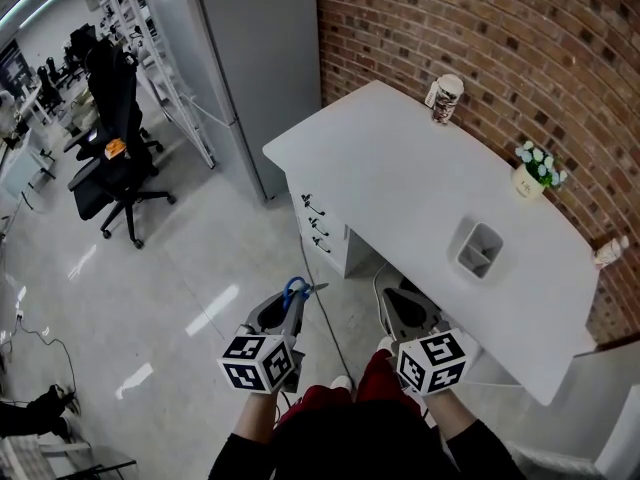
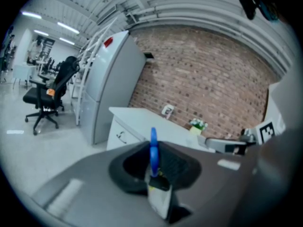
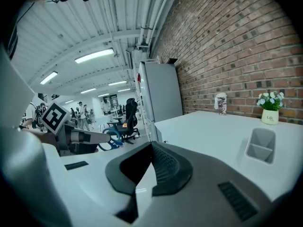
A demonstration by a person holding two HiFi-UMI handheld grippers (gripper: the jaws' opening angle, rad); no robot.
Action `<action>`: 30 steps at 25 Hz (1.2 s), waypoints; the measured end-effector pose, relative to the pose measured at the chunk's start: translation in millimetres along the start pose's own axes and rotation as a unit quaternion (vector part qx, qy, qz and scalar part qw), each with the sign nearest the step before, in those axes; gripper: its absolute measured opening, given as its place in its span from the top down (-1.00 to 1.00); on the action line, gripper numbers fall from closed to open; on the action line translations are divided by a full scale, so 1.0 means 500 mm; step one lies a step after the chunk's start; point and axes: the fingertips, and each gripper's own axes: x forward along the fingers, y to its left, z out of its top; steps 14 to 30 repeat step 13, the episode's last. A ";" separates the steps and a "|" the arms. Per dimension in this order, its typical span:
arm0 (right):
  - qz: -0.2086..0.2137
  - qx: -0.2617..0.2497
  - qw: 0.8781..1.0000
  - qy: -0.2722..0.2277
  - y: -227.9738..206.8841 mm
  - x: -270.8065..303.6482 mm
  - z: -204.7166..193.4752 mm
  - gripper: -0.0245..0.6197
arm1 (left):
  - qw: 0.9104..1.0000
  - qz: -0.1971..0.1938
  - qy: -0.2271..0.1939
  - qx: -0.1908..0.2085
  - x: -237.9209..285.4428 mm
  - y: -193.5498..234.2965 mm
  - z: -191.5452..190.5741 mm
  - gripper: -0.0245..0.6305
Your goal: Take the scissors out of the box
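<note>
Down by the person's sleeves, the left gripper (image 1: 291, 308) is clamped on the scissors (image 1: 296, 290). The blue handle loop stands edge-on between its jaws, with a metal tip poking out sideways over the floor. The right gripper (image 1: 404, 306) hangs alongside, jaws tip to tip with nothing between them. The grey box (image 1: 478, 248) sits on the white desk (image 1: 390, 158) near the brick wall, well apart from the scissors, which are out of it and off the desk's near edge.
</note>
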 end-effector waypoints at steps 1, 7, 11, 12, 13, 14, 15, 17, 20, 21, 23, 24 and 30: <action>-0.001 0.000 1.000 0.000 0.004 -0.002 0.000 0.90 | 1.000 -0.001 0.002 -0.001 -0.004 0.001 -0.004 0.78; -0.014 -0.007 1.000 -0.007 0.020 -0.017 0.006 0.90 | 1.000 -0.011 0.007 -0.004 -0.020 0.007 -0.020 0.78; -0.018 -0.008 1.000 -0.011 0.029 -0.026 0.008 0.90 | 1.000 -0.013 0.004 -0.005 -0.034 0.022 -0.017 0.78; -0.018 -0.007 1.000 -0.011 0.032 -0.028 0.009 0.90 | 1.000 -0.012 0.003 -0.005 -0.038 0.026 -0.014 0.78; -0.018 -0.006 1.000 -0.012 0.035 -0.029 0.010 0.90 | 1.000 -0.012 0.001 -0.005 -0.042 0.031 -0.011 0.78; -0.018 -0.006 1.000 -0.012 0.035 -0.029 0.010 0.90 | 1.000 -0.012 0.001 -0.005 -0.042 0.031 -0.011 0.78; -0.018 -0.006 1.000 -0.012 0.035 -0.029 0.010 0.90 | 1.000 -0.012 0.001 -0.005 -0.042 0.031 -0.011 0.78; -0.018 -0.006 1.000 -0.012 0.035 -0.029 0.010 0.90 | 1.000 -0.012 0.001 -0.005 -0.042 0.031 -0.011 0.78; -0.018 -0.006 1.000 -0.012 0.035 -0.029 0.010 0.90 | 1.000 -0.012 0.001 -0.005 -0.042 0.031 -0.011 0.78; -0.018 -0.006 1.000 -0.012 0.035 -0.029 0.010 0.90 | 1.000 -0.012 0.001 -0.005 -0.042 0.031 -0.011 0.78; -0.018 -0.006 1.000 -0.012 0.035 -0.029 0.010 0.90 | 1.000 -0.012 0.001 -0.005 -0.042 0.031 -0.011 0.78; -0.018 -0.006 1.000 -0.012 0.035 -0.029 0.010 0.90 | 1.000 -0.012 0.001 -0.005 -0.042 0.031 -0.011 0.78; -0.018 -0.006 1.000 -0.012 0.035 -0.029 0.010 0.90 | 1.000 -0.012 0.001 -0.005 -0.042 0.031 -0.011 0.78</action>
